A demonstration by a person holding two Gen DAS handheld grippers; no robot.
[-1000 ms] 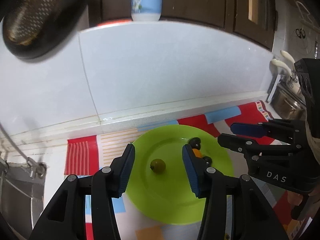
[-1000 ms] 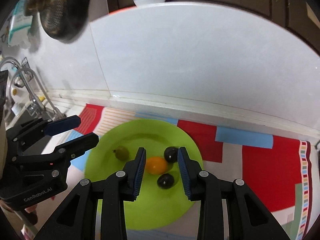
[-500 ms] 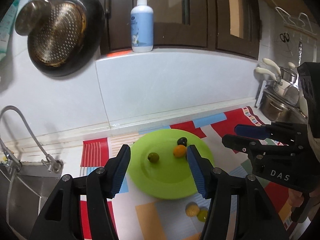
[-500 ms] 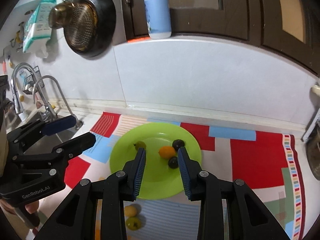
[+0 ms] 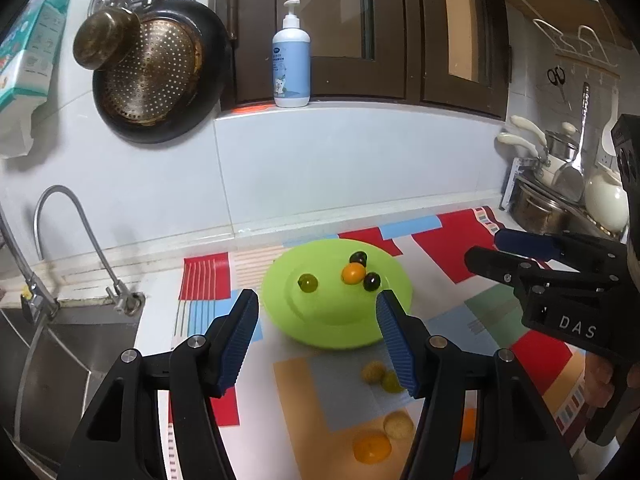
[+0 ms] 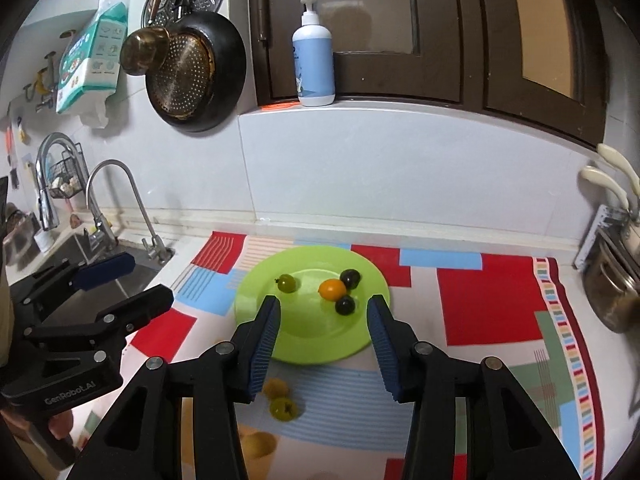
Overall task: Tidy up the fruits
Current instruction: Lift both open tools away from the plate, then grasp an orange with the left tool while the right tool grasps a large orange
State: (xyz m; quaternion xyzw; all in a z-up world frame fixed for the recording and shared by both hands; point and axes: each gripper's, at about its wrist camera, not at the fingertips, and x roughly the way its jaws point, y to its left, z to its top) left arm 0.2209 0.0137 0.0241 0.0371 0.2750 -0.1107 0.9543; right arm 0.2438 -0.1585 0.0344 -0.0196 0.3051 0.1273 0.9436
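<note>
Currently I hold both grippers, left gripper [image 5: 316,336] and right gripper [image 6: 323,338], spread and empty above the green plate [image 6: 320,340]; next pick calls for a loose fruit [image 6: 283,408] nearer me, probably a green tomato.

White tiled wall [image 6: 400,168], dark, perhaps wooden, cabinets [image 6: 440,32].

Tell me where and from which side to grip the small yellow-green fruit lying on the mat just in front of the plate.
Take the yellow-green fruit across its round middle, coming straight down from above. The left tongs and right tongs are open. A yellow fruit touches its far-left side, so probably set the fingers clear of that side.
</note>
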